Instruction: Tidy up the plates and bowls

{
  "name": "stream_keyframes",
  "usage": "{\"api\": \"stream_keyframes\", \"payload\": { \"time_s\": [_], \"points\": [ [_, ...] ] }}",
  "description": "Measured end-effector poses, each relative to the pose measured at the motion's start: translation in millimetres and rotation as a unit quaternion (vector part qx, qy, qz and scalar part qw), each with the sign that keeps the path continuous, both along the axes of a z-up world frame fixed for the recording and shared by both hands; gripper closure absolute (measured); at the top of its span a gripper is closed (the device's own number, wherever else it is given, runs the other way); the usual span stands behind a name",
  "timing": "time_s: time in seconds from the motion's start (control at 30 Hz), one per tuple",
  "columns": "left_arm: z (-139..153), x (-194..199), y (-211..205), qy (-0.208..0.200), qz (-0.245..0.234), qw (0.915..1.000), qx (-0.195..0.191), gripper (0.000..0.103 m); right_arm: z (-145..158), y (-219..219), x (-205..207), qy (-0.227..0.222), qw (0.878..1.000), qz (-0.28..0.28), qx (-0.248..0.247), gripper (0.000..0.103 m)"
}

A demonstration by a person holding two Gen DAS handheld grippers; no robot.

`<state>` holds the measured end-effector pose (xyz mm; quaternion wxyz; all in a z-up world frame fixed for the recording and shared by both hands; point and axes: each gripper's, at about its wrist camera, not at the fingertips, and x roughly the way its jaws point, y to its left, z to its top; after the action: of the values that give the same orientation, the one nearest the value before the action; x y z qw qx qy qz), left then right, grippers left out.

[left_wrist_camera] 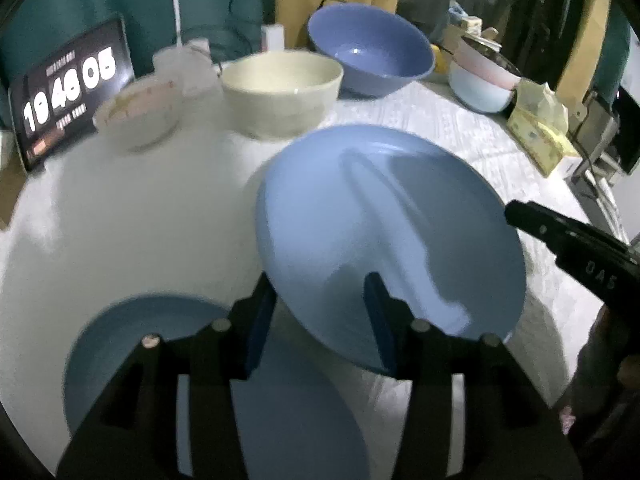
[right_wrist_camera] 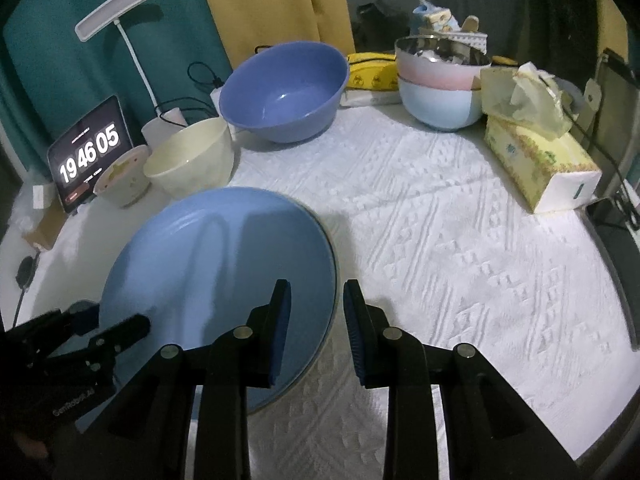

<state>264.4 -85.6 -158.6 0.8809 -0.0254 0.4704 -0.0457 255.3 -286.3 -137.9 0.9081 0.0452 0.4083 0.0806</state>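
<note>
Left gripper [left_wrist_camera: 318,316]: jaws wide apart, astride the near rim of a blue plate [left_wrist_camera: 360,208]; one finger under the rim, the other over the plate's face. No clamping seen at either pad.

Right gripper [right_wrist_camera: 316,320]: jaws set narrower, astride the plate's right-hand rim, with the inner finger over the plate's face and the outer finger outside the rim. Cannot tell whether the pads press on the plate or merely flank it.

Plate: tilted, lifted off the white cloth [right_wrist_camera: 440,220], far edge higher than the near edge, shadow cast on the cloth beneath. Positioned between the two grippers, at the near left of the table.

Second blue plate [left_wrist_camera: 120,340]: flat on the cloth, low in the left wrist view, partly hidden behind the left gripper's fingers, just beside and below the raised plate.

Beyond the raised plate, left to right: small patterned bowl [right_wrist_camera: 120,184], cream bowl [right_wrist_camera: 192,160] just beside it, large blue bowl [right_wrist_camera: 284,92] behind and to the right. All three upright on the table.

Far right: pink bowl nested in a pale blue bowl [right_wrist_camera: 440,80], holding mixed items too small to identify. Tissue box [right_wrist_camera: 536,160] near the right edge.

Far left: screen with clock digits [right_wrist_camera: 90,152], propped upright; white desk lamp [right_wrist_camera: 114,10] behind it.
</note>
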Motion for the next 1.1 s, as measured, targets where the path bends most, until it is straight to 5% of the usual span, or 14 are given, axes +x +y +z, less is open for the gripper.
{"api": "stream_keyframes", "payload": {
  "time_s": [1.1],
  "points": [
    [37, -73, 76, -0.078, 0.049, 0.9952, -0.033, 0.039, 26, 81, -56, -0.028, 0.998, 0.056, -0.024, 0.073]
  ]
}}
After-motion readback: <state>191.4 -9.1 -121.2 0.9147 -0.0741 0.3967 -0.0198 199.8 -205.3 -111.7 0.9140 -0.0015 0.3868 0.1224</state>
